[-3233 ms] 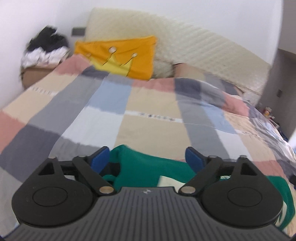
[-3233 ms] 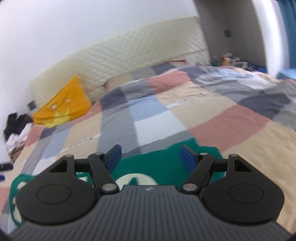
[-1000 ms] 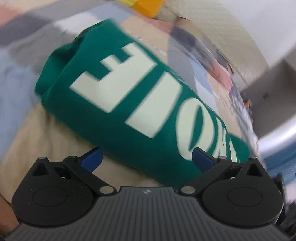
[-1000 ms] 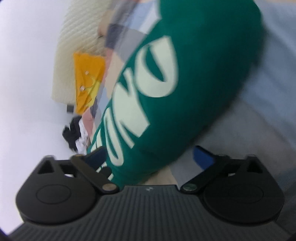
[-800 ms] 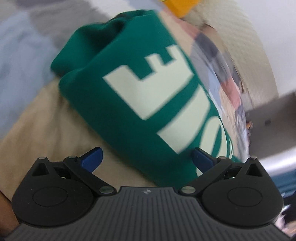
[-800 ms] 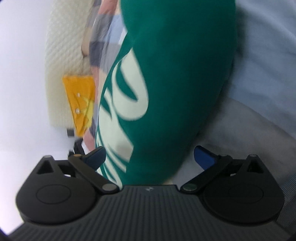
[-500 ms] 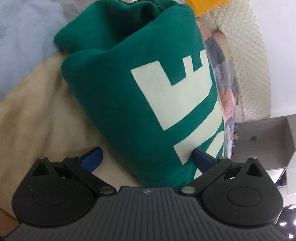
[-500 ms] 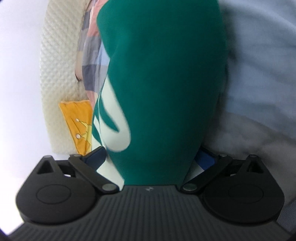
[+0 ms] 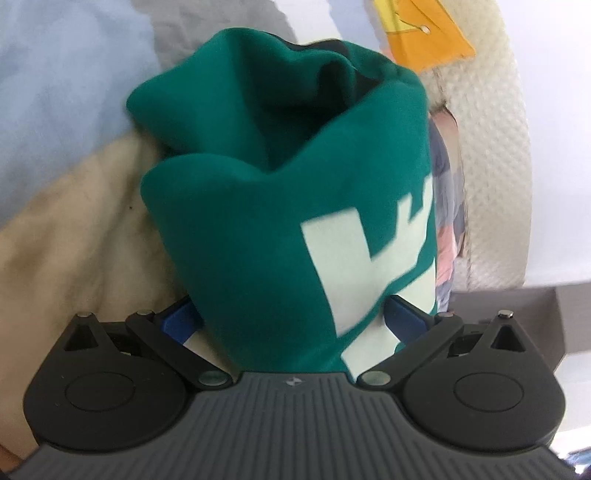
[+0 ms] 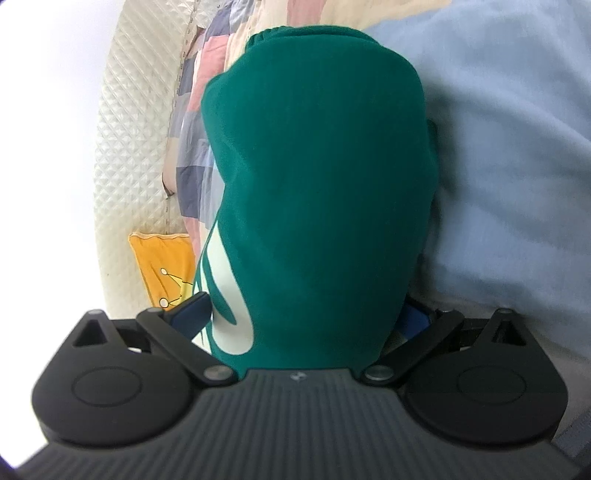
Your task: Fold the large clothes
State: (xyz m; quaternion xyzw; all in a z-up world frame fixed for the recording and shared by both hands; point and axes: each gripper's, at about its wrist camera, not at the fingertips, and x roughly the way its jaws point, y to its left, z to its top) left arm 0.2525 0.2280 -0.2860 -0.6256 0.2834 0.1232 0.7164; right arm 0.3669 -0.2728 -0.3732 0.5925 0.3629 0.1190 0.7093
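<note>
Between the blue-padded fingers of the left gripper sits a bunched end of the green sweatshirt, the jaws spread wide on either side of the cloth; whether the pads press it cannot be told. Pale block lettering runs along the sweatshirt's right side in the left wrist view. At the sweatshirt's other end, the right gripper stands likewise, its fingers wide apart and flanking a smooth folded bulk of the same green sweatshirt. Beneath the sweatshirt lies a patchwork bedspread of light blue, beige and pink blocks. Beyond the sweatshirt, a yellow cushion leans against a cream quilted headboard.
</note>
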